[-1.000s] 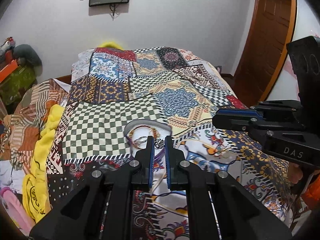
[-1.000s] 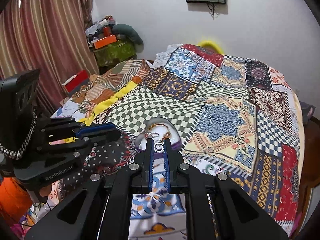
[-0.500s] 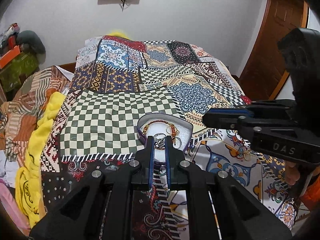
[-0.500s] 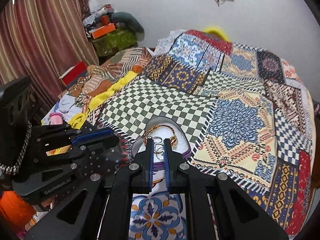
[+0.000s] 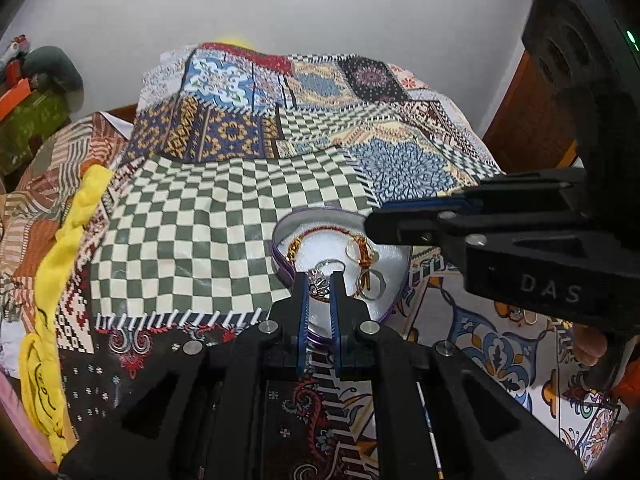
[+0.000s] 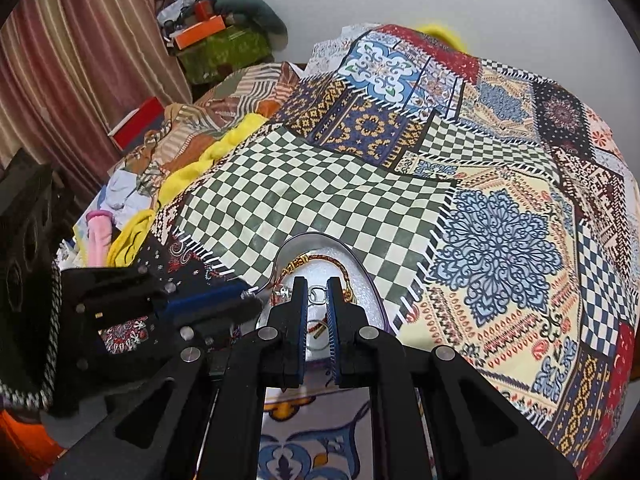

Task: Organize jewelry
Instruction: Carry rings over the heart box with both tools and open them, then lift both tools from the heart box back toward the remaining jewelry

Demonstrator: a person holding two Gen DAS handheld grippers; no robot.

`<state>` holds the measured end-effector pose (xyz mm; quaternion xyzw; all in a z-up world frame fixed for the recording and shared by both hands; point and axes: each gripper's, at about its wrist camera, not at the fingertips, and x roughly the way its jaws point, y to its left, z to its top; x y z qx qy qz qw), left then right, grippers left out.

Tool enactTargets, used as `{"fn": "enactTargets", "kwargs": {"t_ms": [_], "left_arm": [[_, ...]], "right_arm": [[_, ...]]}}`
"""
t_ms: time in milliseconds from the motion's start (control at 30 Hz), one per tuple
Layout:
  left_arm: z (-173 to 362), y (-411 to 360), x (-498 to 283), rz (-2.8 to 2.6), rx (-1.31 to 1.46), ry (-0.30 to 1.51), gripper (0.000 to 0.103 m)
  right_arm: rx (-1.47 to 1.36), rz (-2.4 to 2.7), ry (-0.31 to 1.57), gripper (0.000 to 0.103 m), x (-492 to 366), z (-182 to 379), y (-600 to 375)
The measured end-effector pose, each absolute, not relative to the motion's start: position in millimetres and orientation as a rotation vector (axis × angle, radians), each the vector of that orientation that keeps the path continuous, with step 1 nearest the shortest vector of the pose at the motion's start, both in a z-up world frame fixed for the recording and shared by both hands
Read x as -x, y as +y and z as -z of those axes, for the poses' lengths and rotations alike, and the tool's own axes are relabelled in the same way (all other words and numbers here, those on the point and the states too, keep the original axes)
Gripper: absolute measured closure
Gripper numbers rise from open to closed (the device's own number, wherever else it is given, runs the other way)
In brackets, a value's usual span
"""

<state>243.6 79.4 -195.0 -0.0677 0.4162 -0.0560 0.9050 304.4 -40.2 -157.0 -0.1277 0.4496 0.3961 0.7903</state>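
A heart-shaped tin (image 5: 390, 276) with a purple rim and white lining lies on the patchwork bedspread (image 5: 208, 240). In it are a red and gold cord bracelet (image 5: 326, 233), gold rings (image 5: 366, 276) and a silver ring (image 5: 320, 278). My left gripper (image 5: 319, 282) hangs over the tin's near edge, jaws narrowly parted around the silver ring. My right gripper (image 6: 317, 294) is over the same tin (image 6: 370, 280), jaws narrowly parted with a silver ring (image 6: 317, 295) between the tips. Whether either grips its ring is unclear. The right gripper also shows from the side in the left wrist view (image 5: 372, 226).
A yellow cloth (image 5: 60, 256) and striped bedding (image 5: 32, 200) lie along the bed's left side. A wooden door (image 5: 532, 120) stands at the right, curtains (image 6: 60, 60) and piled boxes (image 6: 212, 40) at the far left. A thin stick (image 5: 428, 424) lies near my left gripper's body.
Both grippers have moved forward and down toward the tin, which now sits right under their tips. The jaws stayed narrowly parted.
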Motion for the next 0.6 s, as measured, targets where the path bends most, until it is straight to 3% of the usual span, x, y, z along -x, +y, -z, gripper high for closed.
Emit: {"fn": "enactTargets", "kwargs": {"t_ms": [600], "left_arm": [[199,73,-239,0.1,0.129,0.871,0.094]], "right_arm": [[0.3,-0.826,1.005,0.093,-310,175,-28]]}}
